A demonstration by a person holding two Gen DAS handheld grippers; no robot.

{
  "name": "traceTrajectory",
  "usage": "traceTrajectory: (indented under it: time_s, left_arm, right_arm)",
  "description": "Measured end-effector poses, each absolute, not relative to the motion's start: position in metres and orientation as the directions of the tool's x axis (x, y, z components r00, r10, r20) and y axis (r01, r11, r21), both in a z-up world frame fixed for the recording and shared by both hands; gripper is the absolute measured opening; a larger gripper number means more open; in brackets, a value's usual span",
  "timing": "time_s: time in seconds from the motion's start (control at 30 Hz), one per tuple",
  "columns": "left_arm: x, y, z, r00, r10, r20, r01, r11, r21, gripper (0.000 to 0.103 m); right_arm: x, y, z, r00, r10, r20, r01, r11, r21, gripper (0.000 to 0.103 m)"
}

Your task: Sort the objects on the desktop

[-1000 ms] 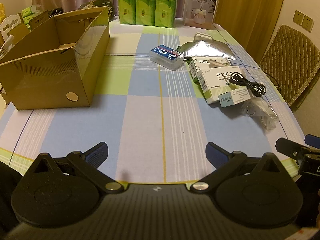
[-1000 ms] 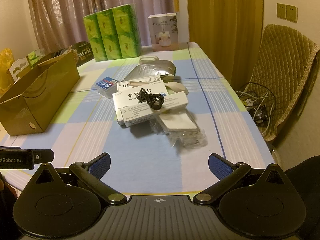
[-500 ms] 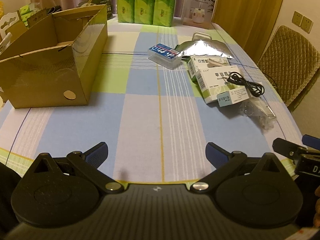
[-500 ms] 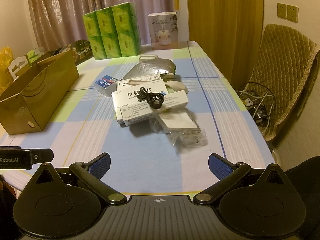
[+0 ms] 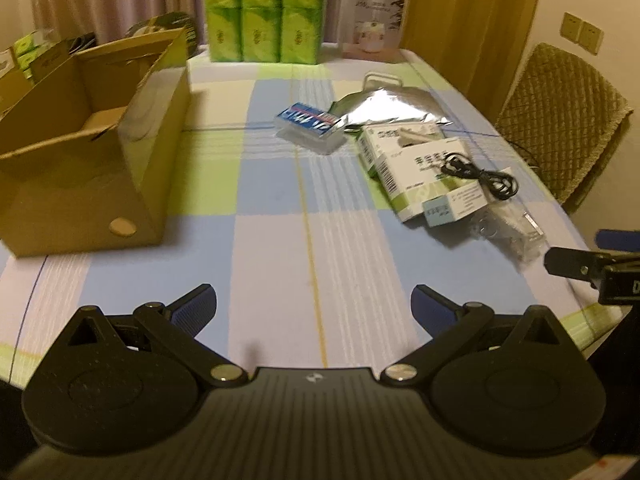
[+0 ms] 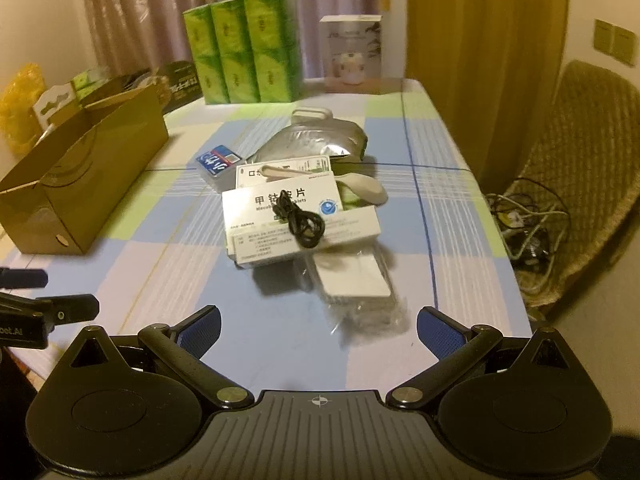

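A pile of loose items lies on the checked tablecloth: white medicine boxes [image 6: 280, 204] with a coiled black cable [image 6: 302, 220] on top, a clear plastic packet [image 6: 352, 284] in front, a white spoon-like piece [image 6: 360, 188], a silver foil bag [image 6: 312, 140] and a blue card case [image 6: 218, 160]. The pile also shows in the left wrist view, with the boxes [image 5: 420, 168] and the card case [image 5: 310, 126]. An open cardboard box [image 5: 80, 152] stands at the left. My left gripper [image 5: 314, 308] and right gripper [image 6: 318, 330] are both open and empty, low over the table's near edge.
Green tissue packs [image 6: 244, 48] and a white product box [image 6: 352, 54] stand at the table's far end. A padded chair [image 6: 580, 168] with tangled cables [image 6: 528, 224] sits to the right. Small cartons [image 6: 84, 84] lie behind the cardboard box.
Both grippers have moved forward a little toward the items. Both stay open and empty.
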State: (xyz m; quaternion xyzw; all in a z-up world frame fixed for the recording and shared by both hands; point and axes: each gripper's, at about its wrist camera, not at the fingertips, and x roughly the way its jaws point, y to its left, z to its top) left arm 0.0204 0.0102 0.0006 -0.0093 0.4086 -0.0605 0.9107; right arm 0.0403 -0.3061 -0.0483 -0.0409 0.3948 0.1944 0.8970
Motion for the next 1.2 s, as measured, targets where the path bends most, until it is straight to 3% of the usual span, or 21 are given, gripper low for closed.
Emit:
traceTrajectory:
  time_s: [0.2,0.5,0.63,0.93,1.2]
  left_arm:
    - [0.043,-0.007,0.004,0.657,-0.207,-0.725,0.243,0.968,-0.056,0.102]
    - [0.075,-0.039,-0.009,0.653,-0.273,-0.706,0.451,0.889,0.073,0.098]
    - [0.084,-0.054,-0.017,0.632,-0.324,-0.704,0.543,0.833,0.105,0.091]
    - [0.1,-0.088,-0.031,0.617,-0.385,-0.686,0.682,0.697,0.222,0.079]
    - [0.109,-0.116,-0.045,0.601,-0.403,-0.691,0.749,0.587,0.309,0.056]
  right_arm:
    - [0.076,-0.312,-0.056,0.555,0.307,-0.773,-0.419,0.906,0.059,0.101]
    - [0.115,-0.312,-0.084,0.476,0.331,-0.815,-0.481,0.874,0.074,0.101]
    - [0.126,-0.311,-0.092,0.455,0.343,-0.822,-0.495,0.864,0.087,0.085]
    - [0.136,-0.309,-0.102,0.433,0.365,-0.824,-0.515,0.851,0.106,0.061]
    - [0.13,-0.315,-0.1,0.441,0.377,-0.814,-0.496,0.859,0.129,0.058]
